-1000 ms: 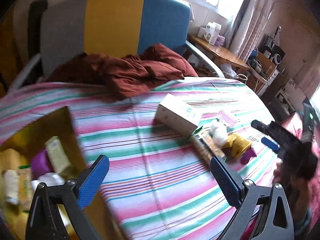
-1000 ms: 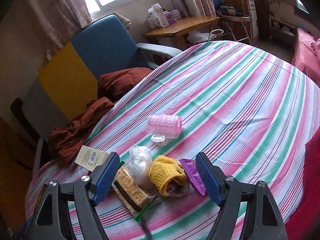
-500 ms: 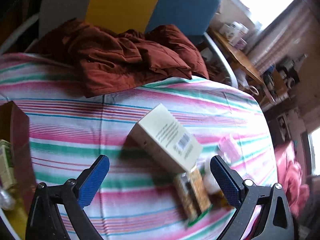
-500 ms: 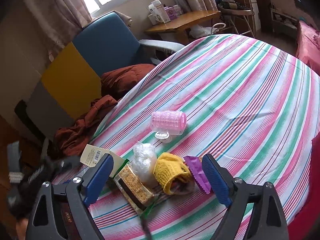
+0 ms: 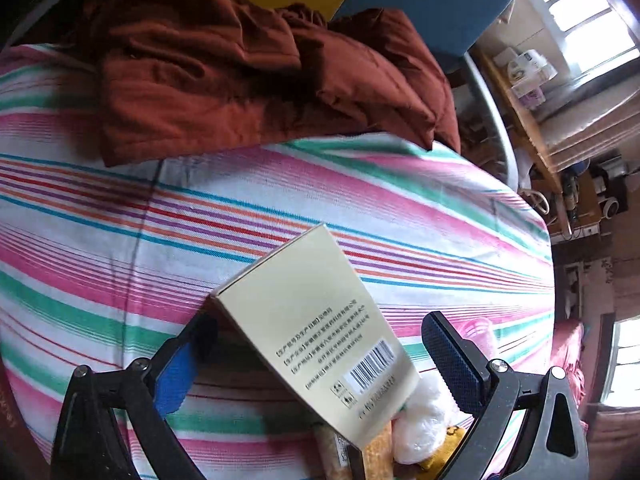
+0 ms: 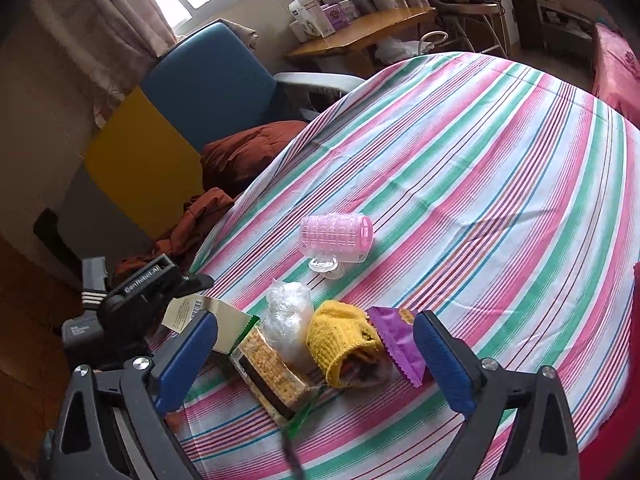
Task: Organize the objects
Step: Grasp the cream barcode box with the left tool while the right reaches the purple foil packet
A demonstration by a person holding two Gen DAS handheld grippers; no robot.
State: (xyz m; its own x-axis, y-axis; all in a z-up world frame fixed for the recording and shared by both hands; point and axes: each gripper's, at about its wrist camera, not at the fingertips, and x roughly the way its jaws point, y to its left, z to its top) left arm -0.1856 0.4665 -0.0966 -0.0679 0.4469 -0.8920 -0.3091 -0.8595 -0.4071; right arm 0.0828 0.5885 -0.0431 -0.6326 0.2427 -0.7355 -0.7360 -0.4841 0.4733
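A cream cardboard box [image 5: 316,328] with a barcode lies on the striped tablecloth [image 5: 280,208]. My left gripper [image 5: 320,360] is open with its jaws on either side of the box, apart from it. The box also shows in the right wrist view [image 6: 188,312], partly behind the left gripper. My right gripper [image 6: 316,360] is open and empty above a cracker packet [image 6: 272,372], a clear plastic bag [image 6: 290,320], a yellow knitted item [image 6: 344,340] and a purple packet [image 6: 398,340]. A pink hair roller [image 6: 336,236] lies farther out.
A rust-red quilt [image 5: 256,68] is heaped at the table's far edge against a blue, yellow and grey chair [image 6: 192,92]. A wooden side table [image 6: 360,34] with boxes stands by the window. Red bedding [image 6: 612,64] lies at the right.
My left gripper has swung away from the brown carton of goods and come down over the cream box, which now sits between its jaws. My right gripper has moved slightly.
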